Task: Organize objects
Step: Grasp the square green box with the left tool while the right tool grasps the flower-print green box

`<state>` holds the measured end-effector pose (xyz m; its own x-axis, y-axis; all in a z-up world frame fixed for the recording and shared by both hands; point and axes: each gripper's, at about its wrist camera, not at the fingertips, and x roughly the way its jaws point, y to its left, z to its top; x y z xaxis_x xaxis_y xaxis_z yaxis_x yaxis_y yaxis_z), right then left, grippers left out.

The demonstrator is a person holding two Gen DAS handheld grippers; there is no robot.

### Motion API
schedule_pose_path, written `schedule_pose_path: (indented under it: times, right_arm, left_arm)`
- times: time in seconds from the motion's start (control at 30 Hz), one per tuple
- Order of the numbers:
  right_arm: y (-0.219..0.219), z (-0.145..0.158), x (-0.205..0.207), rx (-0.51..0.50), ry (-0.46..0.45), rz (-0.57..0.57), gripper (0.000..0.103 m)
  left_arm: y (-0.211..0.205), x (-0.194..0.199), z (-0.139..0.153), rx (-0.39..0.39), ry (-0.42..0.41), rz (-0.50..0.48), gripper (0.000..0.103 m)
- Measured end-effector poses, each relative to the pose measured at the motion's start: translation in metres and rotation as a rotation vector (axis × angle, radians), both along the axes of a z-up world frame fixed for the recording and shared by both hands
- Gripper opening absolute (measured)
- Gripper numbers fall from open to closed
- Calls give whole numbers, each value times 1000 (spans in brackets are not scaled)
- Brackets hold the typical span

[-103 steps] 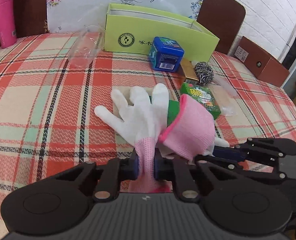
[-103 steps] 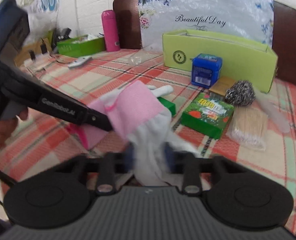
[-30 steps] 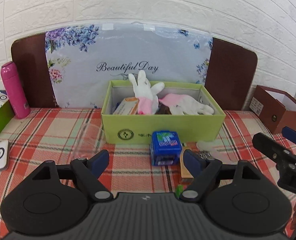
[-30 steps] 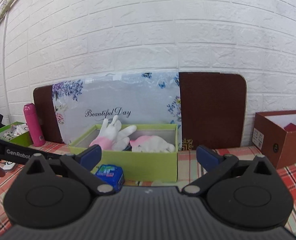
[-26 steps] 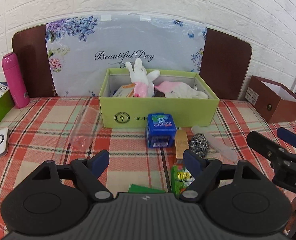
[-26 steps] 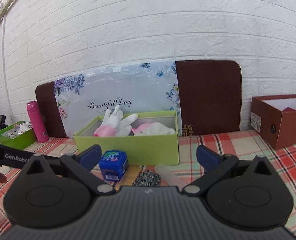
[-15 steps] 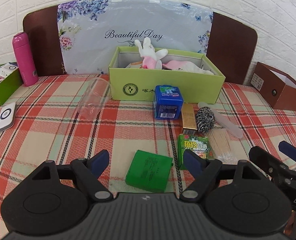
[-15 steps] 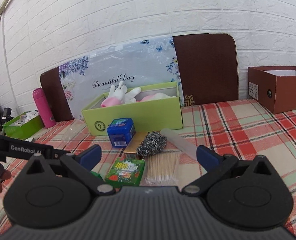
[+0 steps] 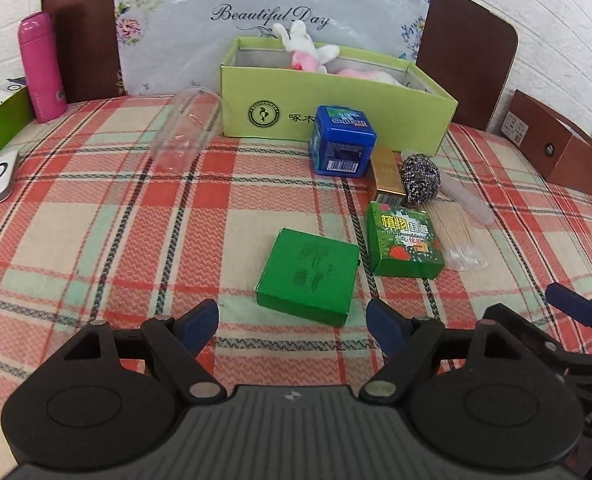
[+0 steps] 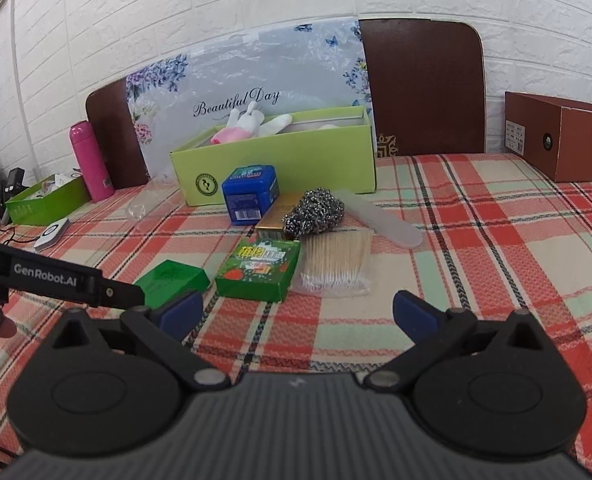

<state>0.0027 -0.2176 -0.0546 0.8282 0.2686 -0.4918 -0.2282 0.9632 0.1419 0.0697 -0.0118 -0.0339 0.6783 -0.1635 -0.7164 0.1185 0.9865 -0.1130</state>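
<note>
Both the left gripper [image 9: 292, 320] and right gripper [image 10: 297, 312] have fingers spread, pinching nothing. A flat plain green box [image 9: 307, 277] lies at frame centre on the plaid surface [image 9: 96, 220], beside a printed green box [image 9: 405, 239]. White-and-pink gloves [image 9: 309, 54] sit in the lime cardboard box [image 9: 335, 112], upper centre.
</note>
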Motion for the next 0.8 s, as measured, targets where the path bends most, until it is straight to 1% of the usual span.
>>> schedule_pose_path:
  times: [0.1,0.17,0.2,0.23,0.3,0.43,0.47,0.5,0.6,0.7,0.73,0.77,0.8]
  right_arm:
    - [-2,2,1,-8,-4,-24,103]
    - [-4,2,2,-6,5,-35,103]
    - [-5,3,3,-3,10,-36,103]
    - [-5,3,4,-1,14,-36,103]
    - [-3,4,8,-1,23,-32,103]
    - [13,7,29,-4,30,-17,103]
    - [19,7,35,-9,33,-7,100]
    - [26,6,42,-15,38,5,95]
    - [50,1,63,-46,61,39,83]
    - [69,-10,81,-109,99,40,76]
    - [73,-14,86,-123,114,33,76]
    - [76,-18,89,-127,123,28,72]
    - [77,-20,91,-129,125,28,65]
  left_arm:
    - [-9,14,-10,19,-6,-19,84]
    - [-13,25,-18,39,4,-17,84]
    - [-12,28,-22,38,7,-18,82]
    - [-9,30,-25,19,4,-24,65]
    - [-2,29,-25,-17,-5,-6,66]
    - [13,19,-21,-34,-5,32,66]
    - [17,17,-20,-39,-3,42,66]
    - [22,15,-20,-44,0,52,66]
    - [34,11,-22,-54,13,77,66]
    - [43,10,-23,-71,17,85,66]
    - [43,10,-23,-72,18,84,66]
    - [43,10,-23,-71,18,82,66]
    - [43,10,-23,-63,17,78,66]
